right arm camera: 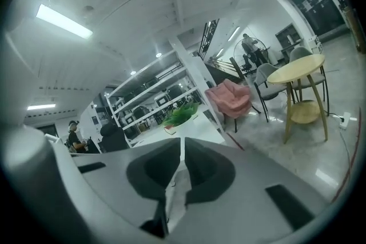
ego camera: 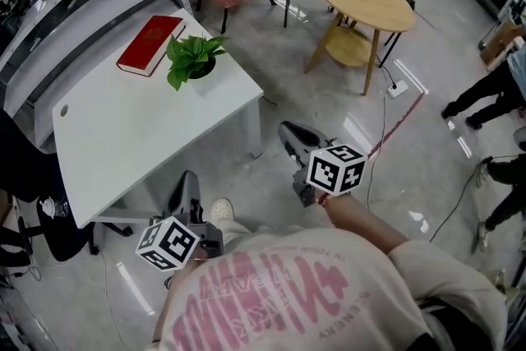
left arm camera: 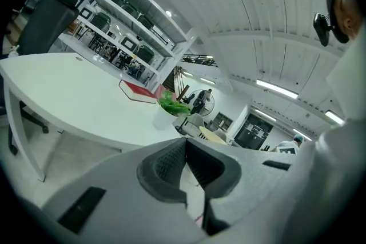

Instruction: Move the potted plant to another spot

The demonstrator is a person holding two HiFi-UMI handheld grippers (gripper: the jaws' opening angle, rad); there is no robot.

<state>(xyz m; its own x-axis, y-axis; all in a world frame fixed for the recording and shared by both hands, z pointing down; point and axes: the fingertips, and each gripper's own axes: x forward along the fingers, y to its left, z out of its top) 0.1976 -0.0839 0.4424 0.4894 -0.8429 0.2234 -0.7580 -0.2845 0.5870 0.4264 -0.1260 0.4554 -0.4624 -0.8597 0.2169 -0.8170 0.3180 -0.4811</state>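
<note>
On far right edge of white table (ego camera: 140,144), potted plant (ego camera: 194,60) sitting beside red book (ego camera: 150,44); left gripper (ego camera: 188,191), right gripper (ego camera: 294,140) hanging well short, jaws closed, empty, since pickup not begun.

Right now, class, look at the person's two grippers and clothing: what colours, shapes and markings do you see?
The left gripper and right gripper are light grey, with two tapered jaws lined by dark pads. Each carries a white cube printed with black square markers. The person wears a pale top with pink lettering.

white table (ego camera: 140,136) — red book (ego camera: 151,44), potted plant (ego camera: 194,59) on top
</note>
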